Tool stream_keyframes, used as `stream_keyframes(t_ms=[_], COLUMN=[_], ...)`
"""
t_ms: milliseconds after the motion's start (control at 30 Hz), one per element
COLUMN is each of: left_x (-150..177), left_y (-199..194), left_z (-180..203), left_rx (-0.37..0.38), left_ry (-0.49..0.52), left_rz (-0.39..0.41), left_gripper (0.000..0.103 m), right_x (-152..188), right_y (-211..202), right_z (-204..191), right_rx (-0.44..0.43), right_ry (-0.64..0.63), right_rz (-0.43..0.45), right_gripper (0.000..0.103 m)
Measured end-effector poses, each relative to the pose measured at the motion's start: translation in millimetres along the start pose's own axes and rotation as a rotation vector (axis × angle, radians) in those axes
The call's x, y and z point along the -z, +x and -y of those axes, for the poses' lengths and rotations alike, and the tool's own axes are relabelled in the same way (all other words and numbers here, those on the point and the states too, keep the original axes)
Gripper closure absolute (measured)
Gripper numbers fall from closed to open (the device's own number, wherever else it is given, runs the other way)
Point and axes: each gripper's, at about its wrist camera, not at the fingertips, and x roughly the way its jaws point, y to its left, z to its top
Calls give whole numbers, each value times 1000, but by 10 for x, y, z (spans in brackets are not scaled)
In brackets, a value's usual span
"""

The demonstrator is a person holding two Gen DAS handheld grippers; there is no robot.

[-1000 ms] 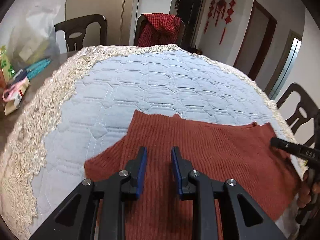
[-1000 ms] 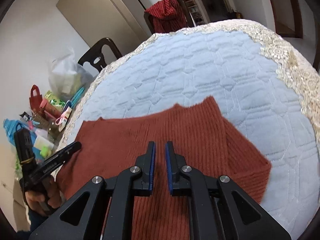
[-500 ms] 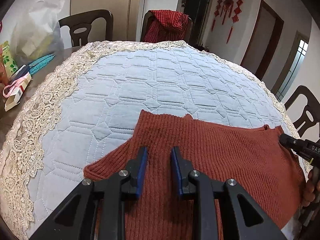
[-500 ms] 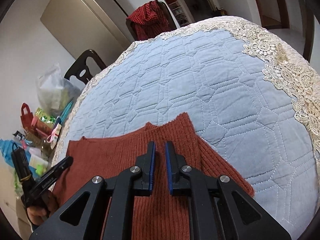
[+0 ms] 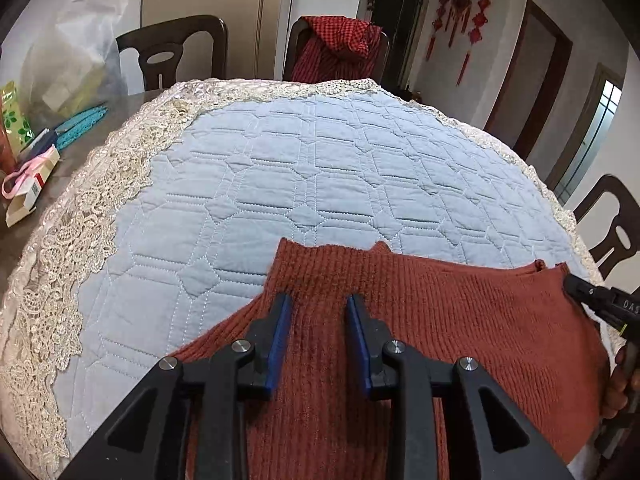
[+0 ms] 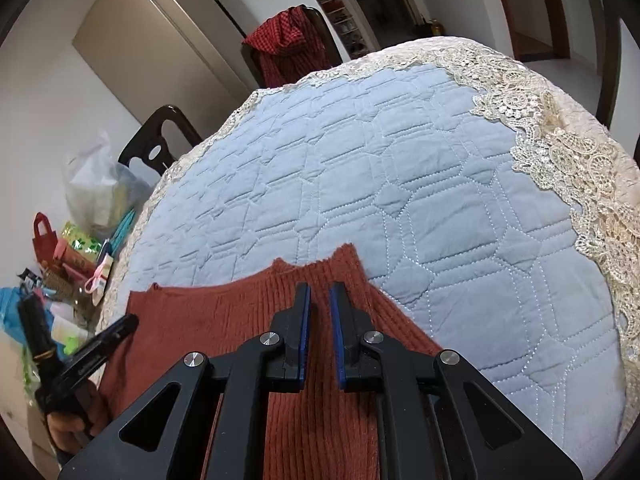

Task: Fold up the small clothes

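A rust-red ribbed knit garment (image 5: 460, 320) lies flat at the near edge of the quilted blue table cover (image 5: 320, 168); it also shows in the right wrist view (image 6: 224, 312). My left gripper (image 5: 318, 312) hovers over the garment's left part, jaws apart with nothing between them. My right gripper (image 6: 319, 304) hovers over the garment's right part, jaws a narrow gap apart, holding nothing. The right gripper's tip (image 5: 592, 296) shows at the garment's right corner in the left wrist view; the left gripper (image 6: 92, 344) shows at its left corner in the right wrist view.
The blue cover has a cream lace border (image 5: 80, 240). Boxes, bags and packets (image 6: 76, 248) clutter the table's left side. Dark wooden chairs (image 5: 176, 52) stand around; one holds a red checked cloth (image 5: 340, 48).
Both grippers have drawn back toward the near table edge, so the garment sits lower in both views. The jaw gaps are unchanged.
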Motion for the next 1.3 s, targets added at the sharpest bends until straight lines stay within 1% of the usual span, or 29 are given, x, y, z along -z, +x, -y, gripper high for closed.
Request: stream_keyframes(t_ms=[100,200,300,367,433,533,600,667,733,800,867,967,1133,1200,1300], left_x=[24,74,143,211,265,369,426,439,417,427,430,436,465,472,486], left_y=[-95,-269,-442,-552,-607,-562,-449,-449,-471,-498,-538,-592,-654,-676,-708], left_z=[-19,-58,-122,-144,-131,-113,-130,-133,-129,-129,-138,-150,-166,-183,-217], left_rx=[10,14,17,30,46,44,36,38,37,36,34,11,-20,-26,-39], left_ry=[-7,-2,1,2,14,27,19,18,16,15,16,15,11,8,0], left_rz=[7,41,68,81,89,66,31,40,42,40,47,53,60,64,73], left_gripper=[71,71,71,71,71,71,71,71,71,71,71,71,71,67,65], right_x=[18,94,248,368,496,622,643,634,585,547,555,602,702,738,774], right_y=[-65,-184,-266,-274,-246,-123,10,191,312,312,240,134,53,44,64], right_z=[-57,-217,-461,-635,-830,-1048,-1120,-1131,-1078,-1084,-1150,-1211,-1241,-1259,-1284], right_rx=[14,-22,-59,-97,-142,-184,-168,-148,-126,-119,-100,-108,-128,-130,-132], right_ry=[-13,-64,-152,-203,-262,-327,-347,-355,-325,-314,-342,-370,-376,-380,-389], right_rz=[6,20,29,12,-23,-76,-109,-144,-152,-150,-130,-113,-112,-115,-124], right_gripper=[93,93,93,93,93,93,93,93,96,96,96,95,94,94,93])
